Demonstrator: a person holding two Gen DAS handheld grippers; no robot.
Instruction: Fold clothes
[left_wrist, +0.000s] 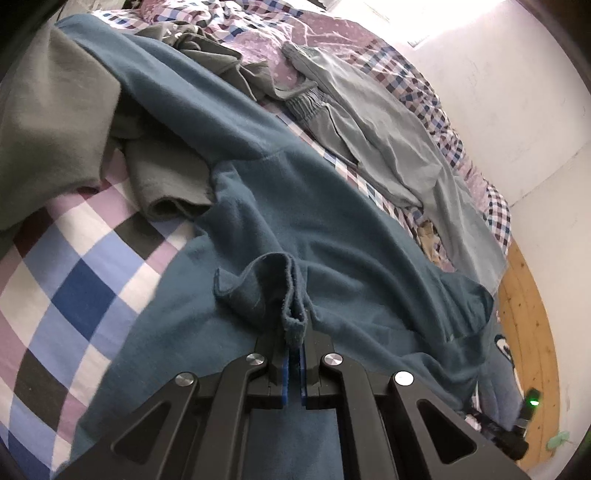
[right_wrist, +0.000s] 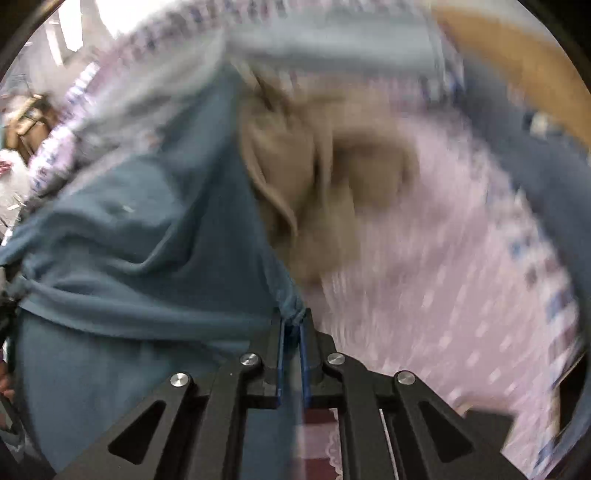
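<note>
Checked bedding (left_wrist: 74, 273) is serving as your work surface, with a pale wall beyond it and wooden floor (left_wrist: 524, 302) showing at the far side.

You are holding the teal garment (left_wrist: 295, 206) with both tools. Your left gripper (left_wrist: 294, 345) is clamped on a bunched fold of its edge; your right gripper (right_wrist: 291, 328) is pinching another gathered edge of the same teal cloth. The garment is lying spread but rumpled across the bed, partly draped toward the floor side.

Progress is judged early: no neat fold is showing on this piece, and it is looking more stretched out than folded. A grey-green garment (left_wrist: 48, 122), a dark olive item (left_wrist: 207, 51), pale grey trousers (left_wrist: 373, 122) and a tan piece (right_wrist: 295, 166) are all lying loose, so most of the work appears to be left.

Open room is limited. Bare bedding is showing only near your left tool; elsewhere clothes are crowding the teal piece and touching it. The bed's edge is running close to your right side. The right wrist view is heavily blurred, so finer detail there cannot be confirmed.
</note>
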